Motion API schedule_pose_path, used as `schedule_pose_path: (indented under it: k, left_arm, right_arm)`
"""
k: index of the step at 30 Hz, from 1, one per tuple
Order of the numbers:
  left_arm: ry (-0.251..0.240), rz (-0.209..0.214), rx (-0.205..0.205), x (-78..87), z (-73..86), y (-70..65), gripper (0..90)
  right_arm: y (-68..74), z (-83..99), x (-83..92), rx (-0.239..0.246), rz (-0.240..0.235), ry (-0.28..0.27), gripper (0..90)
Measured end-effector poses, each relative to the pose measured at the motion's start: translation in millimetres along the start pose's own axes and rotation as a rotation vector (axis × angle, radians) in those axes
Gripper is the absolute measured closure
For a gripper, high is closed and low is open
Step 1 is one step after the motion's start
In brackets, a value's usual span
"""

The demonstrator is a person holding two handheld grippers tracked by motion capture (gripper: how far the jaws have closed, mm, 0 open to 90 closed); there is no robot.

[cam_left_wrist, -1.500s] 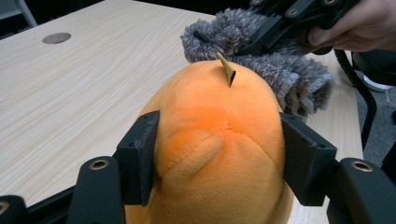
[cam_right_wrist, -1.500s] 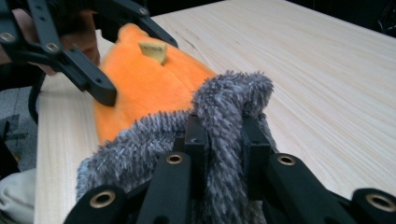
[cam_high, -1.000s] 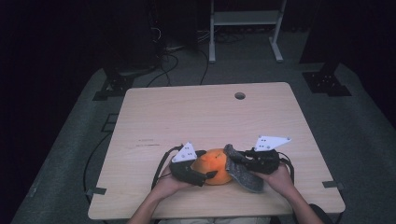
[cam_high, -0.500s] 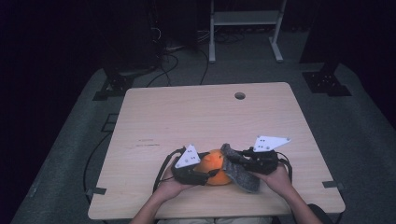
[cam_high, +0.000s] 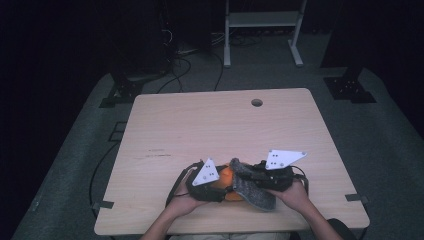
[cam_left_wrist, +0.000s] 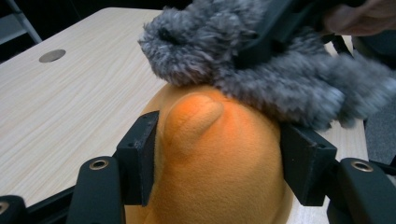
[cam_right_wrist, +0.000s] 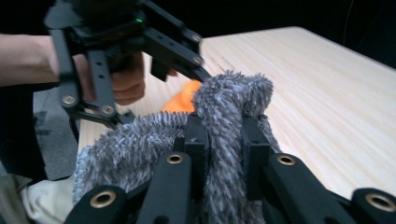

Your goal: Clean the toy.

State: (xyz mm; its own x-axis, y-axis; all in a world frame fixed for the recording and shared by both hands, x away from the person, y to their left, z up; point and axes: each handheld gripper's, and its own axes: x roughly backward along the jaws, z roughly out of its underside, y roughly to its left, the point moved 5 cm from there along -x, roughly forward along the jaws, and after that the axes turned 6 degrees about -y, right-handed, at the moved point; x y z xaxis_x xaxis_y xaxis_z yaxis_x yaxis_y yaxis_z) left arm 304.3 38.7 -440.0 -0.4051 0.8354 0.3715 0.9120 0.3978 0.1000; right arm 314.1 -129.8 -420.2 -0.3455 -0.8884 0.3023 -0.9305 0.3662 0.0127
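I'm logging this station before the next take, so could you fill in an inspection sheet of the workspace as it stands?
Surface: light wooden table, round grommet hole near the far edge.
Job's things: orange plush toy at the near edge; fuzzy grey cloth draped over it.
Clutter: nothing seen.
Grippers: left hand-held gripper has just been closing, pads now pressing the orange plush toy; right hand-held gripper shut on the fuzzy grey cloth.
Cables: black cable loops by the left hand-held gripper; more cables on the floor.
Surroundings: dark room, grey carpet, white stand behind.
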Motion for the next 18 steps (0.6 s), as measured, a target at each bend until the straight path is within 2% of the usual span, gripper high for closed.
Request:
schedule_pose_path:
  k: [3,4,8,12,15,18]
  left_arm:
    - [-0.002,0.015,0.002,0.2,0.2,1.2,35.3]
    - [-0.001,0.031,0.011,0.0,1.0,1.7,32.8]
    - [-0.013,0.073,0.063,2.9,4.4,9.0,18.9]
    - [0.013,0.105,0.109,1.8,12.1,16.5,10.8]
    - [0.011,0.118,0.123,-0.8,16.2,17.4,13.0]
    - [0.003,0.089,0.075,1.9,15.3,15.3,25.7]
  right_arm:
    - [-8.7,5.5,5.1,-0.015,0.027,0.014,76.4]
    - [-10.7,7.6,6.8,-0.031,0.022,0.013,76.4]
    - [-14.5,13.0,9.3,-0.040,0.025,0.030,76.3]
    - [-16.9,13.7,10.3,-0.037,0.036,0.036,76.3]
    - [-20.9,15.5,11.6,-0.044,0.053,0.040,76.2]
    - [-21.8,15.8,11.7,-0.046,0.057,0.044,76.2]
